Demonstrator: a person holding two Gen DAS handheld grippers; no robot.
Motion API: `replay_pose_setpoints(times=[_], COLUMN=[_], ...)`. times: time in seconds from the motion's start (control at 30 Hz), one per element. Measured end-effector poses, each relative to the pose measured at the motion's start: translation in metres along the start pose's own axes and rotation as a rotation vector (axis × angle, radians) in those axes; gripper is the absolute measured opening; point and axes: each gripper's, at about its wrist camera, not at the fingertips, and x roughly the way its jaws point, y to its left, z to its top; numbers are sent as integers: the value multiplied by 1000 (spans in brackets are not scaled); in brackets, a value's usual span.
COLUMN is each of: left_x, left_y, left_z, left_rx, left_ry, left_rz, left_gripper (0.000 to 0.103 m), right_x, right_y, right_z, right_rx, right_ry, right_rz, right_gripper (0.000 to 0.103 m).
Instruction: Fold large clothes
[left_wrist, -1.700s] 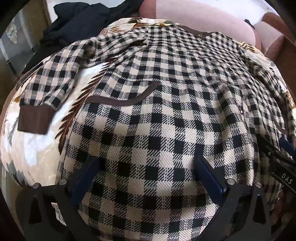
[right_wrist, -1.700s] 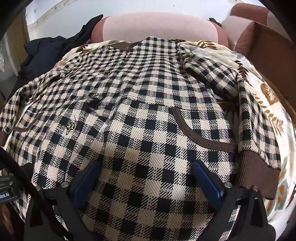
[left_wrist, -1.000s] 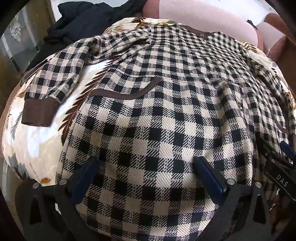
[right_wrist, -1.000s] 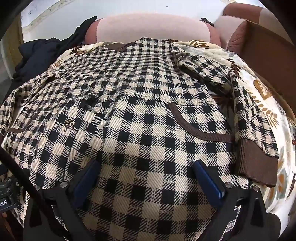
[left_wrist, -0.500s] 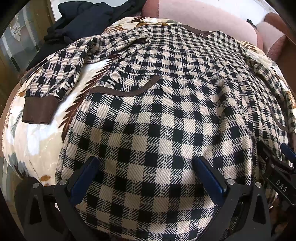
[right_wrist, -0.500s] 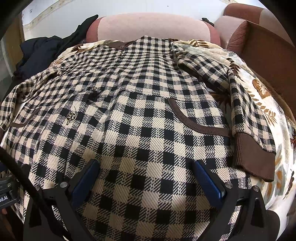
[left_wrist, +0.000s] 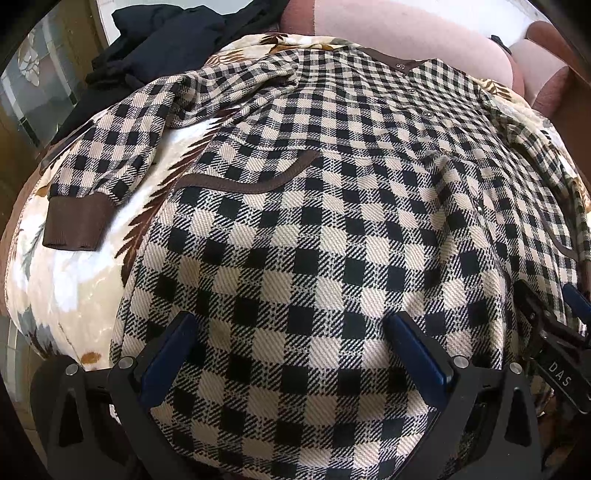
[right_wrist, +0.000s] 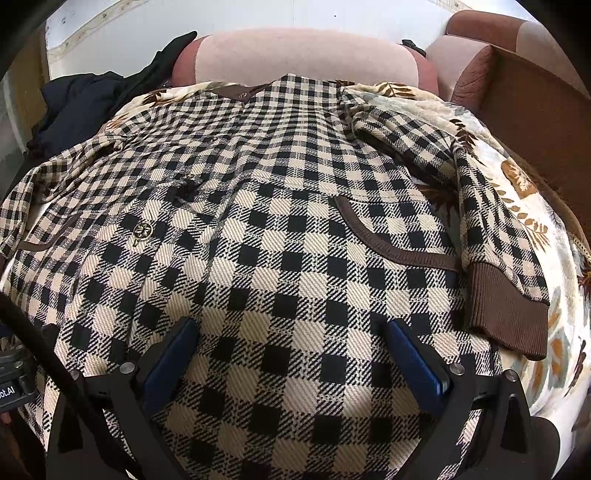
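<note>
Checked jacket lay spread front-up over a leaf-print blanket on a sofa, sleeves out to both sides. Left claw and right claw hung spread wide, released, above its hem end. Brown cuff rested beside the pocket trim.

Home living room — pink and brown sofa under a leaf-print blanket, dark clothes heaped at one end, checked jacket spread out.
</note>
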Motion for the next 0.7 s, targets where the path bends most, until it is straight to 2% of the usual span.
replay_pose_setpoints(times=[0.3,0.4,0.47,0.53,0.7], left_x=[5,1,-3,-9,-21], left_y=[1,0,1,0,9], left_z=[3,1,3,4,7], left_rx=[9,16,28,43,34], left_ry=[15,4,-14,-29,-40], left_rz=[-19,-30,-37,-44,-62], left_gripper=[103,94,76,66,65], right_x=[-1,-1,-2,-2,-2], right_y=[0,0,1,1,2], right_z=[-5,-6,-9,-9,-11], right_rx=[-8,-13,-14,-16,-16], right_ry=[-51,-66,-75,-84,-89], right_rz=[-5,-1,0,-2,-4], right_gripper=[103,103,103,103,103])
